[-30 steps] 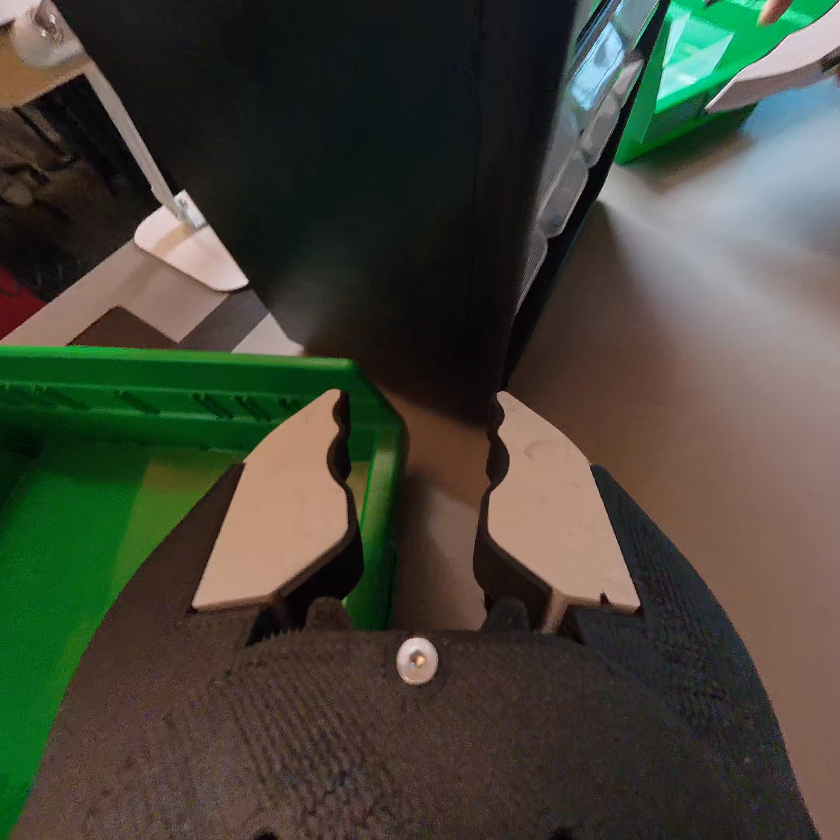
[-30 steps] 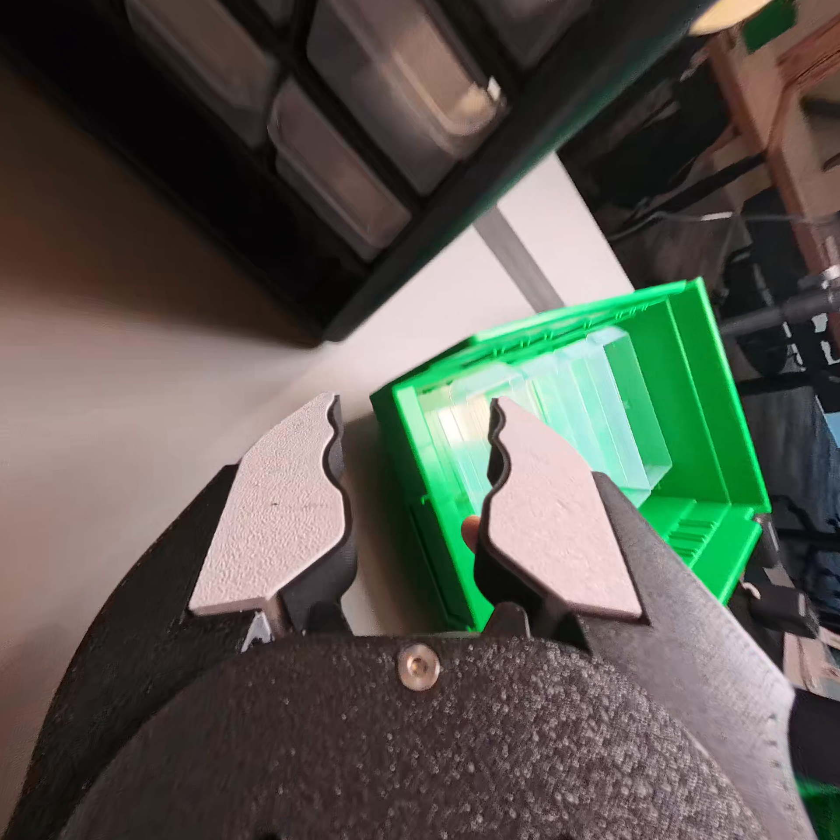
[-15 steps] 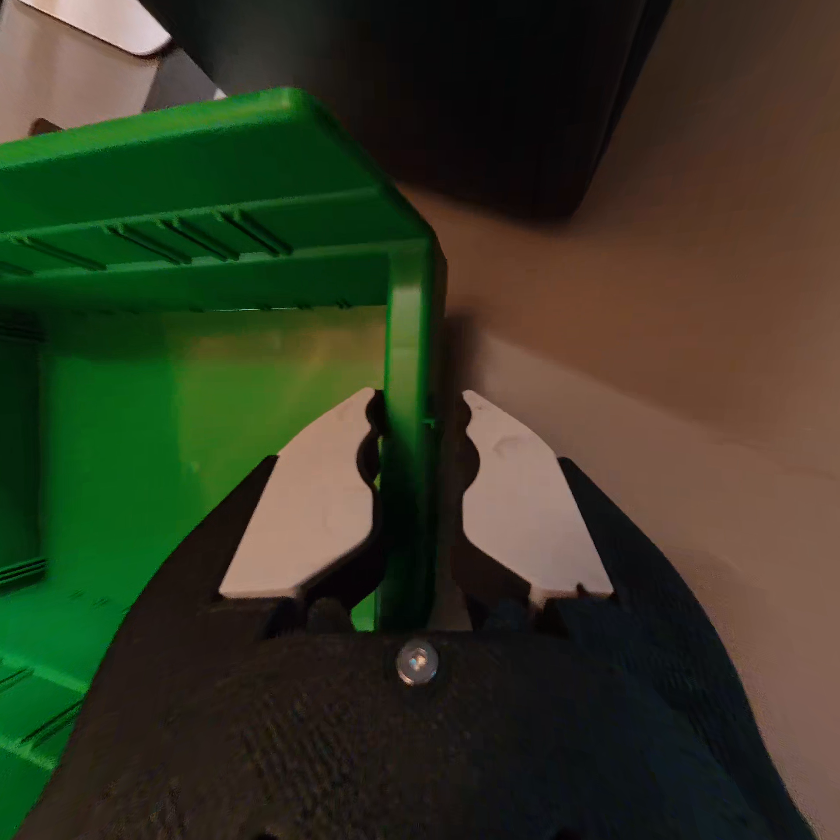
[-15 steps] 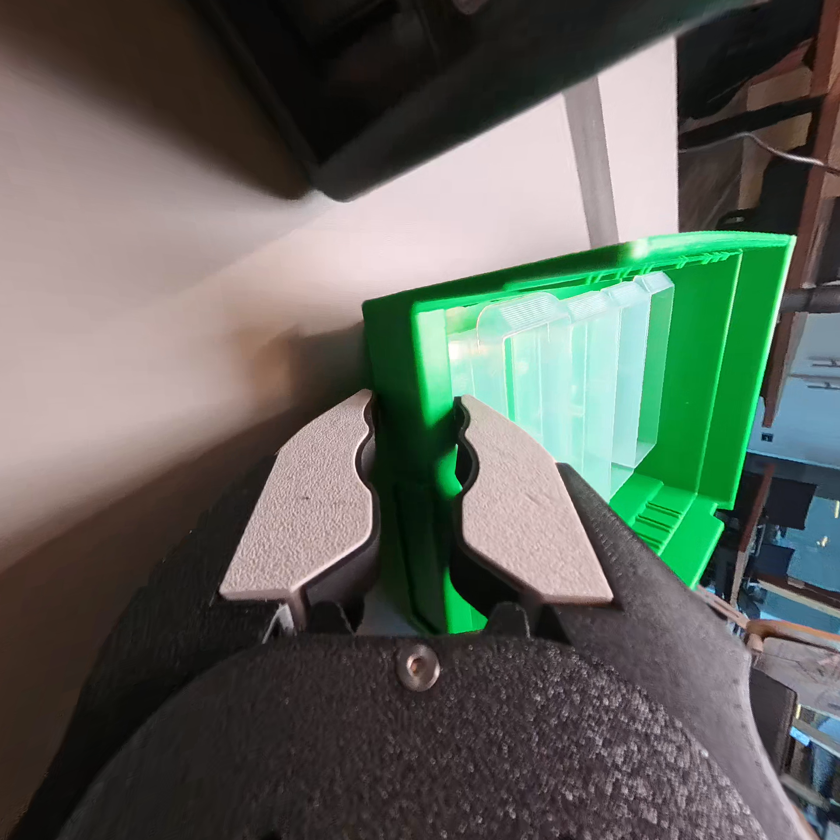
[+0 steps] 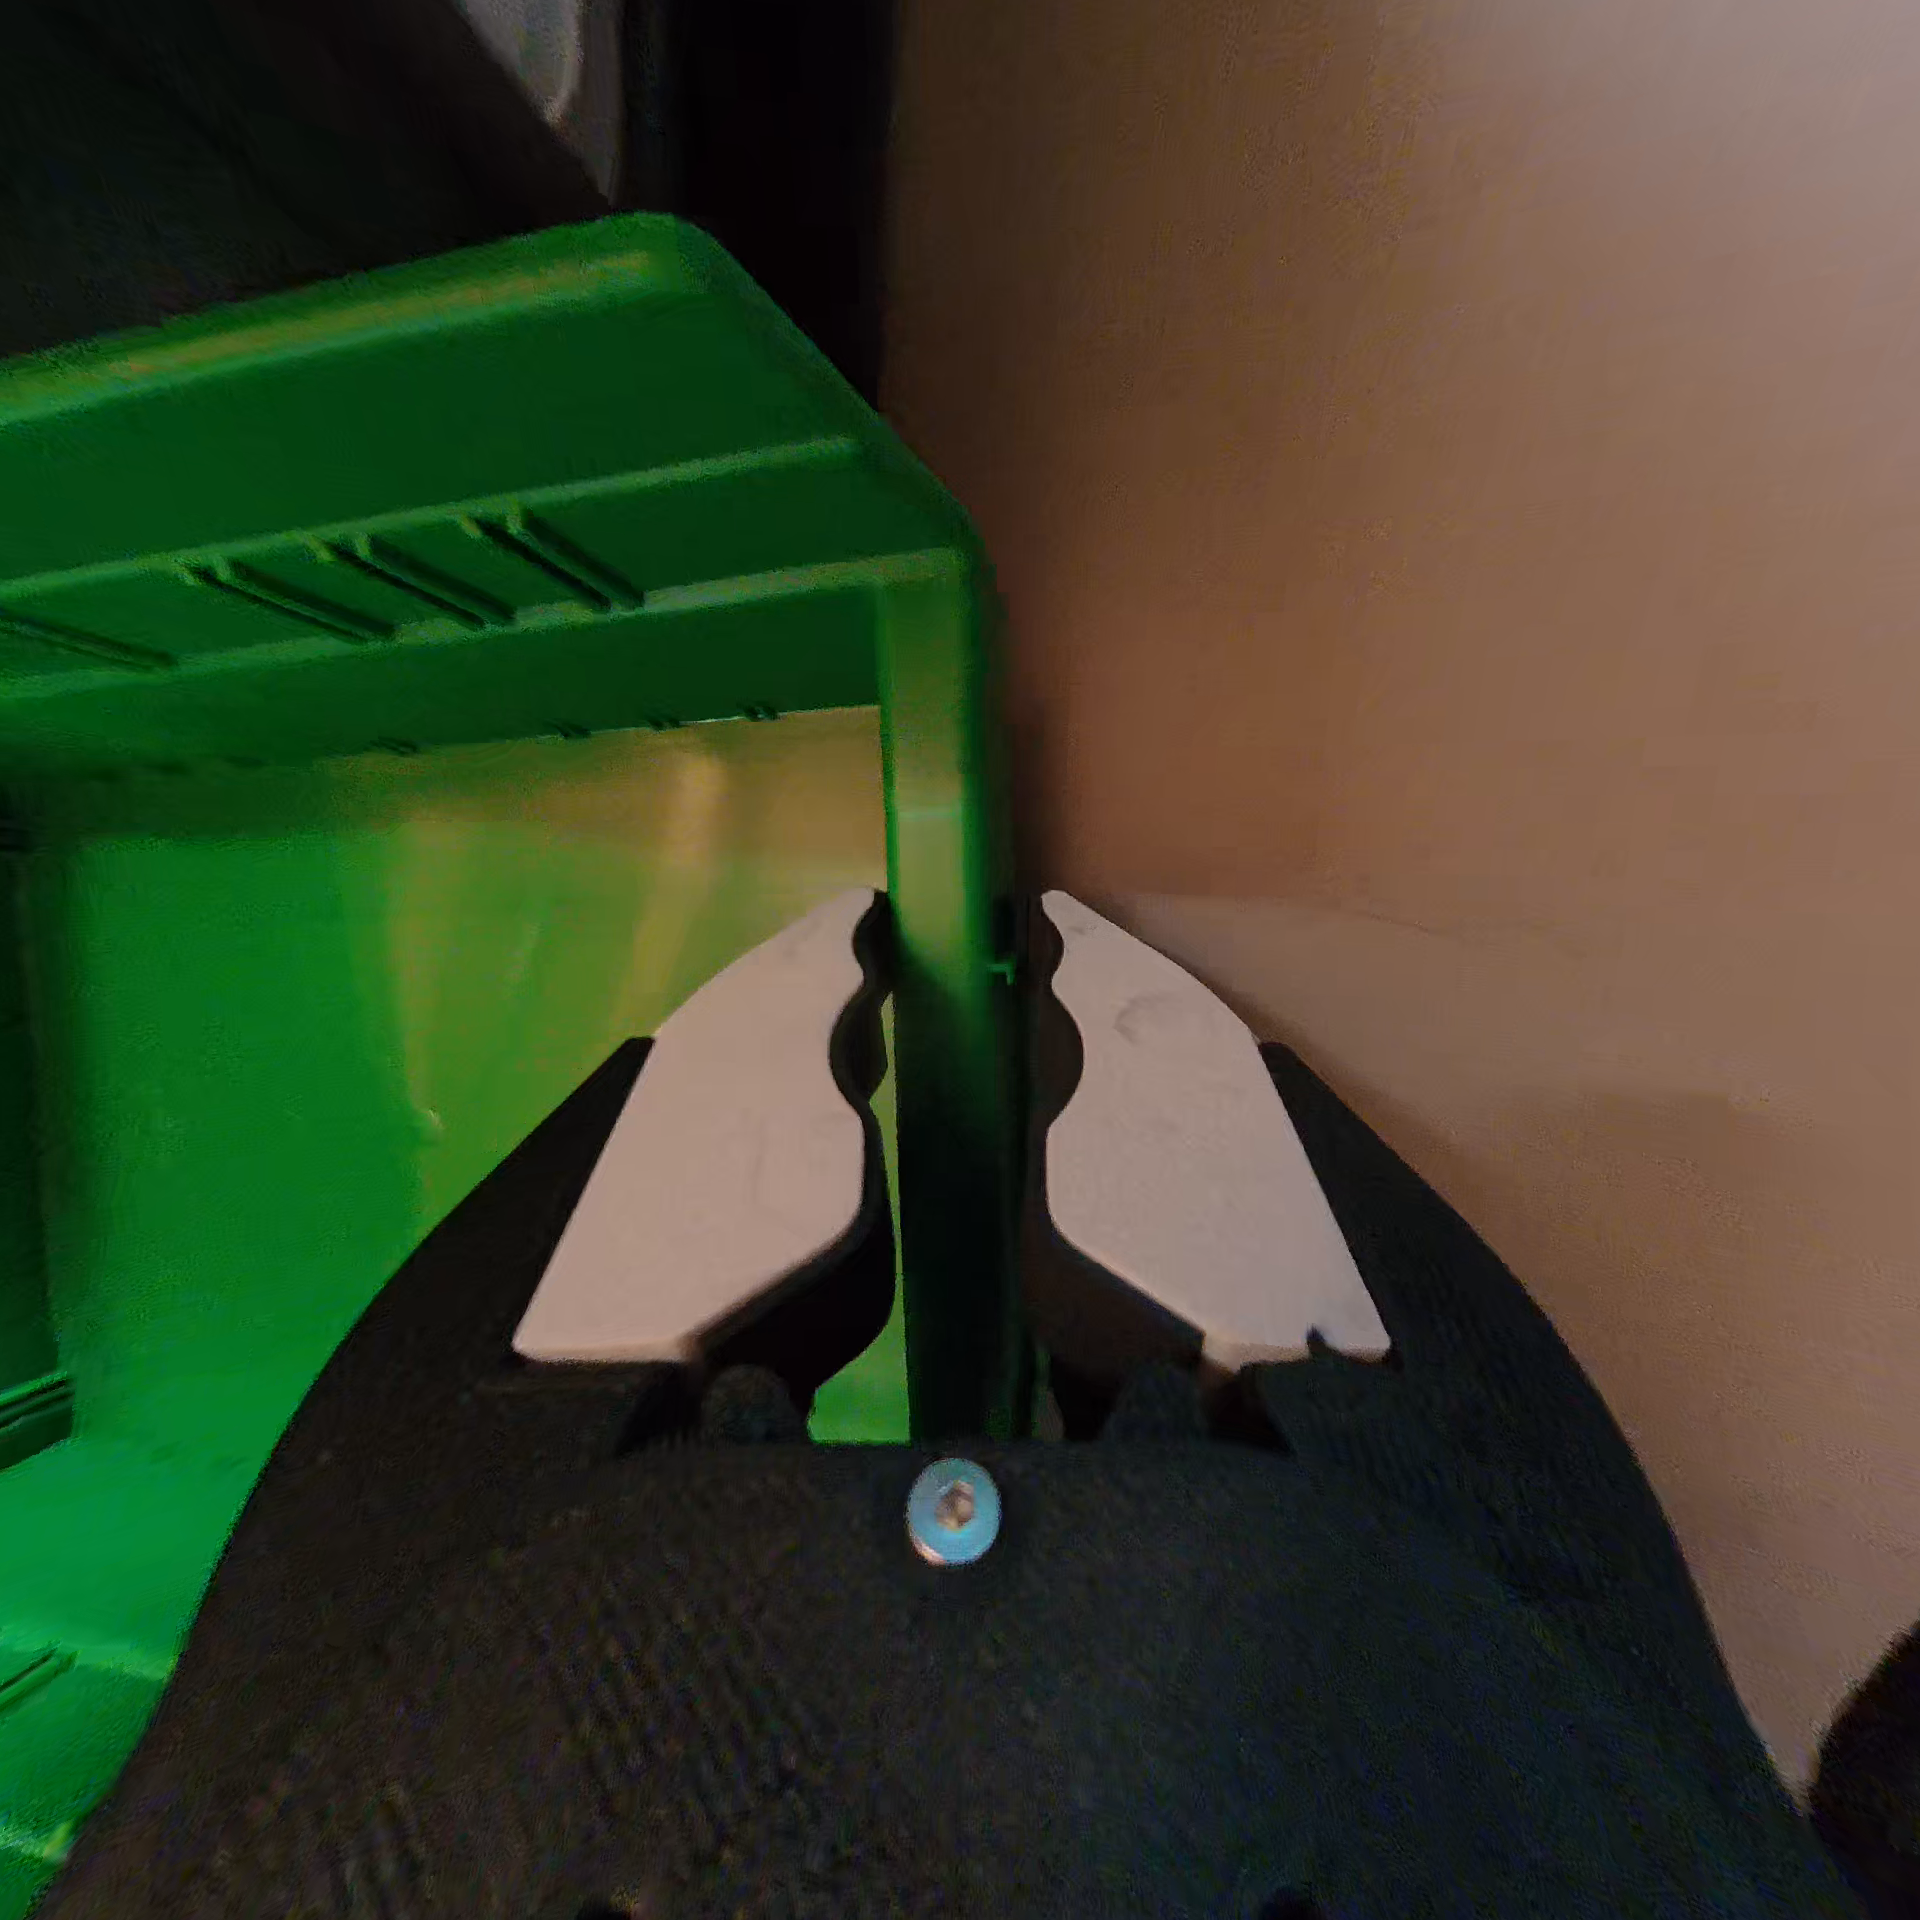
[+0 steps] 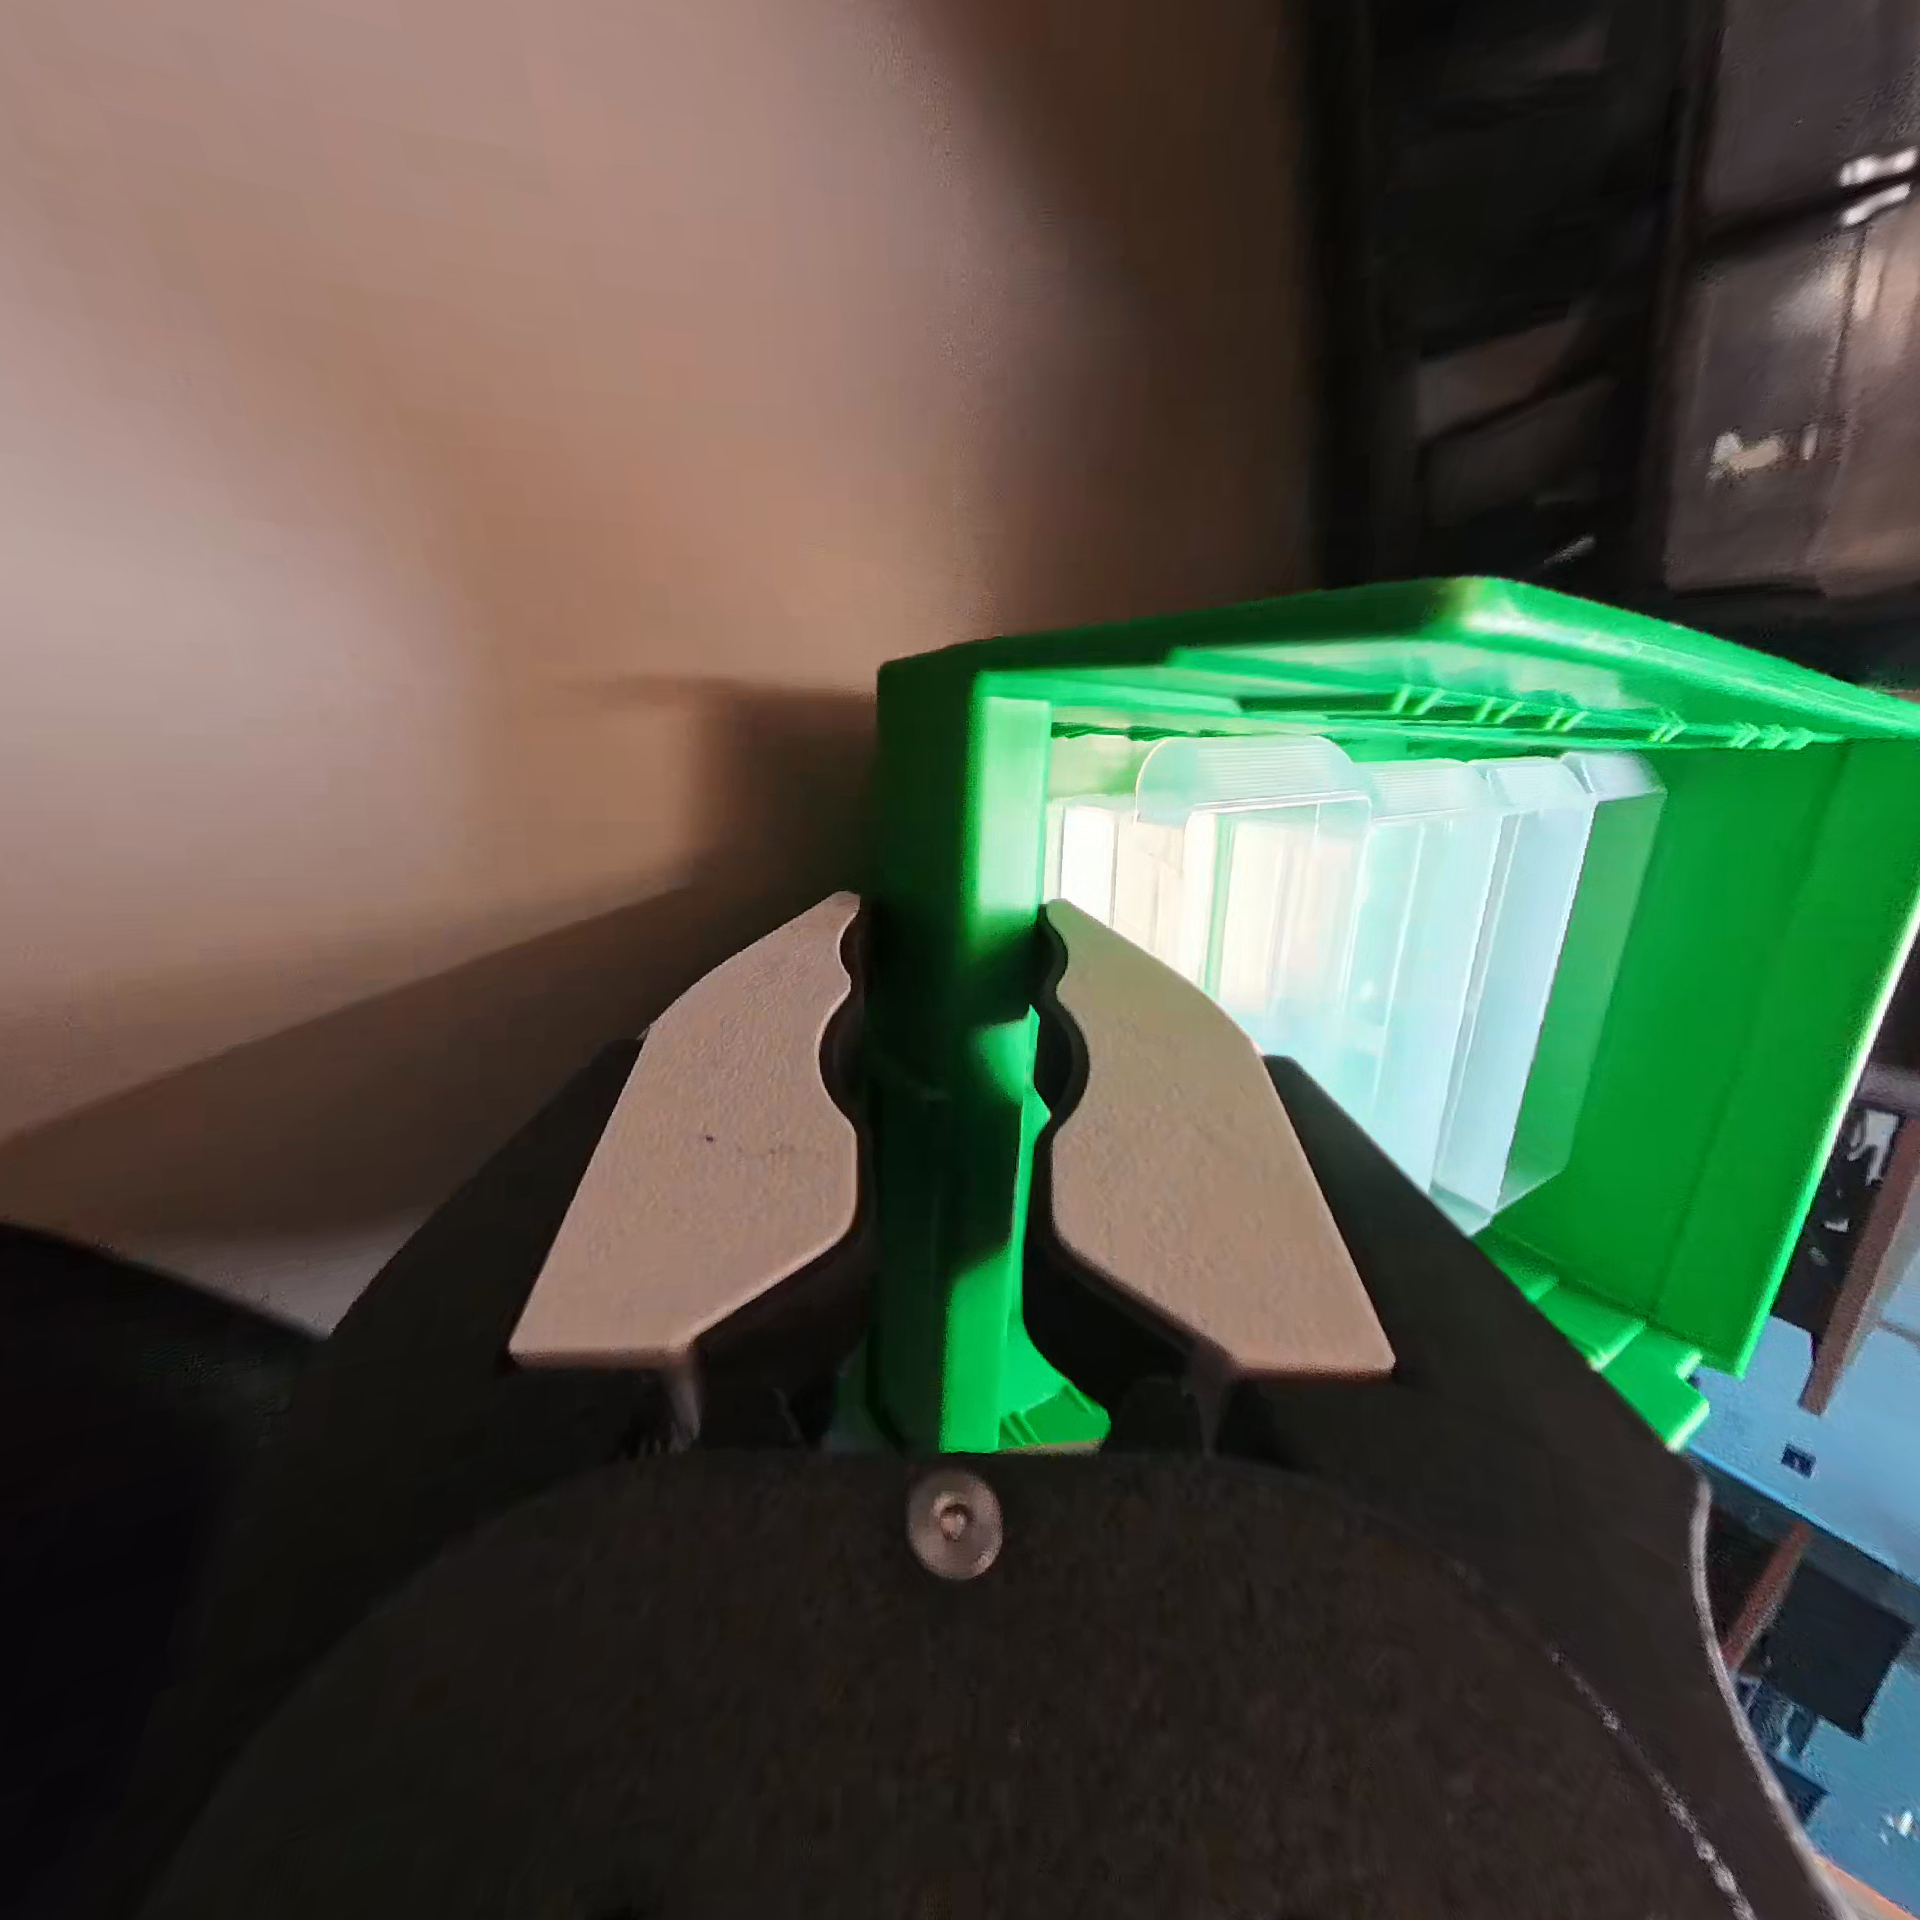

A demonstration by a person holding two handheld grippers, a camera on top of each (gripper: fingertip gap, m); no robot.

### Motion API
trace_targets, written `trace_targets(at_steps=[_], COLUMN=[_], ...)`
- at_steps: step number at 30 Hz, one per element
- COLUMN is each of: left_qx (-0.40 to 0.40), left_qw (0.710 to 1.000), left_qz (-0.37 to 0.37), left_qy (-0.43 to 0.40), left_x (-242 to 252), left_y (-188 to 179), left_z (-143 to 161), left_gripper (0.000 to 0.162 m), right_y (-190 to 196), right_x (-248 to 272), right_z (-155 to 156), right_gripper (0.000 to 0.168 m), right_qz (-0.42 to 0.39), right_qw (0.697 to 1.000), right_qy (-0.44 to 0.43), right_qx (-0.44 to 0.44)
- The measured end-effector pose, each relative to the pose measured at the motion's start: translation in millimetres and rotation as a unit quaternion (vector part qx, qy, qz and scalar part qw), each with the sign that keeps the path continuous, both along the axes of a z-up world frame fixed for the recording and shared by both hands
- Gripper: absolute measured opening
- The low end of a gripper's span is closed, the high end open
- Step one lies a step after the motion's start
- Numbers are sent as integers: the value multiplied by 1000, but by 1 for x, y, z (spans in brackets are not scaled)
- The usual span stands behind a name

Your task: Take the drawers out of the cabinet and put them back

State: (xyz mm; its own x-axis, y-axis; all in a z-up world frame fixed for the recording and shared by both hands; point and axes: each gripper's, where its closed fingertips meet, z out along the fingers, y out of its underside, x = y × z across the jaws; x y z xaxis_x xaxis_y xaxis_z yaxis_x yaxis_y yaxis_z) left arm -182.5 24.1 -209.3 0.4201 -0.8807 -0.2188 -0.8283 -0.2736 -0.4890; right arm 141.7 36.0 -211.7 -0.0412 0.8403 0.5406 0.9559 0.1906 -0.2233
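Note:
My left gripper (image 5: 956, 914) is shut on the right-hand wall of a green plastic bin (image 5: 416, 499); the part of its inside that shows holds nothing. My right gripper (image 6: 951, 920) is shut on the left-hand wall of a second green bin (image 6: 1714, 1039), which holds several clear plastic drawers (image 6: 1299, 935) standing side by side. The black drawer cabinet (image 6: 1766, 364) stands behind this bin at the upper right, with dark translucent drawers in its slots. Its dark side also shows in the left wrist view (image 5: 260, 156), behind the first bin.
A tan tabletop (image 5: 1455, 623) lies to the right of the left bin and also shows in the right wrist view (image 6: 520, 416), left of the right bin. Room clutter shows past the table's edge at the lower right (image 6: 1818, 1558).
Both grippers went from open beside the bin walls to shut on them. The right view has swung, so the cabinet moved from the top to the upper right.

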Motion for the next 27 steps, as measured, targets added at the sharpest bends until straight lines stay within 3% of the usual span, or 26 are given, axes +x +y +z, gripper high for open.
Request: trace_targets(at_steps=[2, 4, 7, 10, 12, 15, 18, 20, 27], left_qx=[-20, -3, 46, 116, 134, 123, 97, 47, 11], left_qw=[1000, 1000, 992, 959, 936, 935, 938, 929, 884], left_qz=[-3, 17, 14, -1, 16, 47, 66, 81, 179], left_qy=[0, -8, -114, -257, -326, -329, -326, -357, -433], left_x=[0, 1, 29, 77, 110, 157, 203, 239, 311], left_y=[-7, -6, -15, -30, -37, -38, -38, -41, -11], left_z=[2, 18, 80, 153, 175, 147, 107, 87, 55], left_gripper=[24, 31, 31, 31, 33, 52, 56, 59, 67], right_y=[-16, -30, -41, -16, 1, 4, 1, 1, 8], right_x=[0, -8, -4, 54, 109, 164, 179, 178, 168], right_z=[1, 17, 70, 114, 122, 101, 69, 59, 48], right_gripper=[28, 35, 46, 45, 45, 56, 70, 70, 58], right_qz=[9, 12, -20, -144, -255, -362, -409, -422, -420], right_qw=[1000, 996, 972, 931, 886, 828, 797, 778, 754], right_qy=[14, 82, 234, 326, 366, 411, 438, 462, 504], right_qx=[-8, -11, -3, 82, 124, 121, 76, 59, 13])
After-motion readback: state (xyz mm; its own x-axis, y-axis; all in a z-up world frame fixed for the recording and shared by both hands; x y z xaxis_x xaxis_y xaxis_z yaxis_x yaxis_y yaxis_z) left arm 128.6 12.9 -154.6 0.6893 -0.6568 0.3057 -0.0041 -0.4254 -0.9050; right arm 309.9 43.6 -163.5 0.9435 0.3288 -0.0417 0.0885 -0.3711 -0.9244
